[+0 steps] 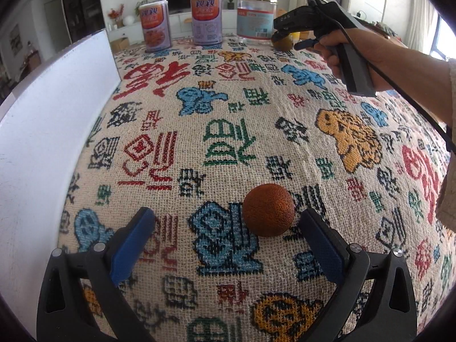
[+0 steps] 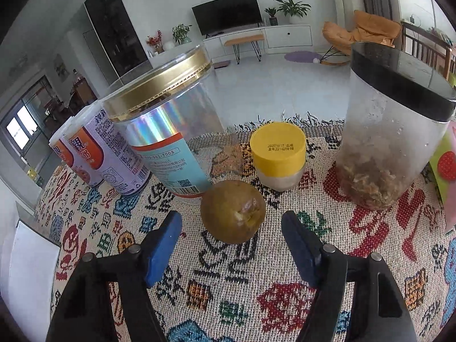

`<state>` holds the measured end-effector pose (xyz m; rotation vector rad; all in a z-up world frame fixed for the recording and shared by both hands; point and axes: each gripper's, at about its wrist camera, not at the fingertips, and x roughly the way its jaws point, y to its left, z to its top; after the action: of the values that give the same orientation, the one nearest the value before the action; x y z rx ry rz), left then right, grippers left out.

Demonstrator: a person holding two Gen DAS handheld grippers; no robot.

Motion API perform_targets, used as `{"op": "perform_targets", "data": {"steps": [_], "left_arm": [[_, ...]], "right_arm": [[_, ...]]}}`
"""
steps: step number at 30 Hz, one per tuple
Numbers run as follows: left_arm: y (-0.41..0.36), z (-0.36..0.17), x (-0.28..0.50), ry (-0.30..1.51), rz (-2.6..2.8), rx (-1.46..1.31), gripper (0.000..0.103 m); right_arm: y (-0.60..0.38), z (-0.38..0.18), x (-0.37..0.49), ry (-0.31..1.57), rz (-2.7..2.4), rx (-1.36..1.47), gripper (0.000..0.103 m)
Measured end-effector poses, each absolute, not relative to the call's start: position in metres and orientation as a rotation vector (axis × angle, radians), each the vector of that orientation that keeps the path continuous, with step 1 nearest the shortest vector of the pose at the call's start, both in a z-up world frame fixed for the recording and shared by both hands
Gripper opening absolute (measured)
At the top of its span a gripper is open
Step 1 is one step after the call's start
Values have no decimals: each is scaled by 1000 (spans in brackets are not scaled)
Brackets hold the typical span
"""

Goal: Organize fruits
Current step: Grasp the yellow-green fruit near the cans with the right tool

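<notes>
Left wrist view. We look along the left gripper (image 1: pixel 226 229), whose jaws stand wide with nothing pressed between the blue pads. A round, rough-skinned brown-orange fruit (image 1: pixel 268 210) lies on the woven patterned tablecloth (image 1: pixel 228 108), nearer the right-hand pad and apparently just clear of it. A white board (image 1: pixel 54 119) borders the cloth at the left. At the far edge stand two printed cans (image 1: pixel 155 25), a gold-lidded clear jar (image 1: pixel 256 18) and the person's right hand (image 1: pixel 342 54) with the right gripper (image 1: pixel 280 35), poised over a dull green-brown fruit (image 1: pixel 283 42).

Right wrist view. We see the right gripper (image 2: pixel 231 233) partly open, its pads flanking but not touching the green-brown fruit (image 2: pixel 233 211), which rests on the cloth just in front of the gold-lidded jar (image 2: pixel 165 131). Behind it stand a small yellow-capped jar (image 2: pixel 278 155) and a black-lidded clear jar (image 2: pixel 393 142) with dried contents.

Handling. We judge both fruits light and roughly spherical, so they will roll if nudged on one side only. The brown-orange one looks dry and firm, its pitted skin giving good friction. The green-brown one shows a blemished, possibly soft patch facing the camera; we would grip it across its widest girth, pads on the sound flanks, with moderate force to avoid bruising.
</notes>
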<state>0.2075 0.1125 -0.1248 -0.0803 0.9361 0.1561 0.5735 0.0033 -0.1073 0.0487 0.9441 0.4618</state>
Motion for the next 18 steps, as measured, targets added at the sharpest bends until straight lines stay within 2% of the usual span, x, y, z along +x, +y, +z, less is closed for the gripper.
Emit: {"op": "perform_targets", "data": {"steps": [1, 8, 12, 18], "left_arm": [[112, -125, 208, 936, 156, -80, 102], [112, -125, 208, 936, 156, -80, 102], [112, -125, 208, 937, 157, -80, 102], [112, -125, 208, 937, 157, -80, 102]], "right_arm": [[5, -112, 578, 967, 461, 36, 49], [-42, -98, 520, 928, 492, 141, 48], [-86, -87, 443, 926, 524, 198, 48], [-136, -99, 323, 989, 539, 279, 48]]}}
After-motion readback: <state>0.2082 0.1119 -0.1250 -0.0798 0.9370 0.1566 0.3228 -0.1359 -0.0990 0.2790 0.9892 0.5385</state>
